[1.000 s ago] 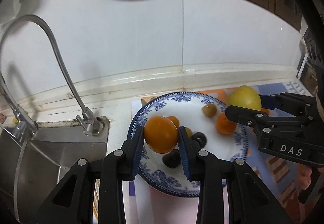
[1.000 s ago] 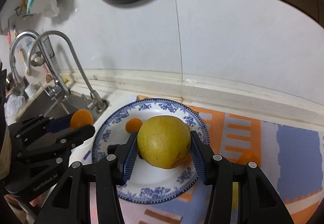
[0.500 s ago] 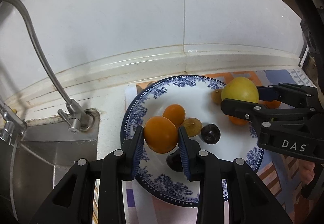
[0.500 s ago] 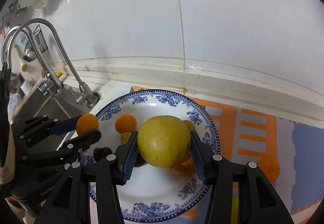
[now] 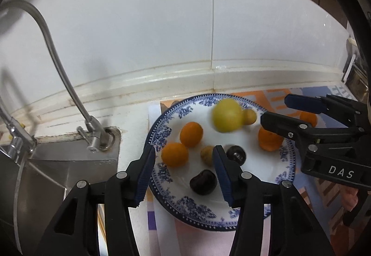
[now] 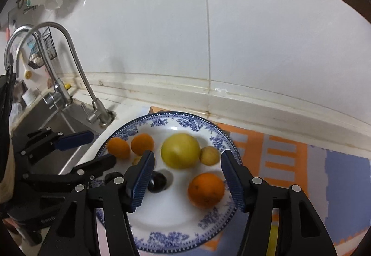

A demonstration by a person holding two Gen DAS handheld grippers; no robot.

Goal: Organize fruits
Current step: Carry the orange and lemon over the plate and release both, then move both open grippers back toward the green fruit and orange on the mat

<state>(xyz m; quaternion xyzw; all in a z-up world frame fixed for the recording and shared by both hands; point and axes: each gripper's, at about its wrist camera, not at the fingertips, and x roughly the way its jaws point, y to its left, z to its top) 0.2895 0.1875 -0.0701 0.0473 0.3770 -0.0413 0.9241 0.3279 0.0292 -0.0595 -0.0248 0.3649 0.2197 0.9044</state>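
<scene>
Here, my left claw [image 5: 183, 158] and right claw [image 6: 187, 171] have just opened, empty; the yellow fruit [image 6: 180, 150], round, smooth, roll-prone at the plate's [image 6: 162, 241] twelve o'clock, wants gripping across its middle.

Faucet [image 5: 60, 75] blocks left of plate [image 5: 287, 177]; fruit crowds plate's far half; near half bare.

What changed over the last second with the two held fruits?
Both were let go. The left tongs have just opened, leaving the small orange on the plate; the right tongs have just opened, dropping the yellow fruit there too. The other fruit, tap and plate stayed put.
</scene>
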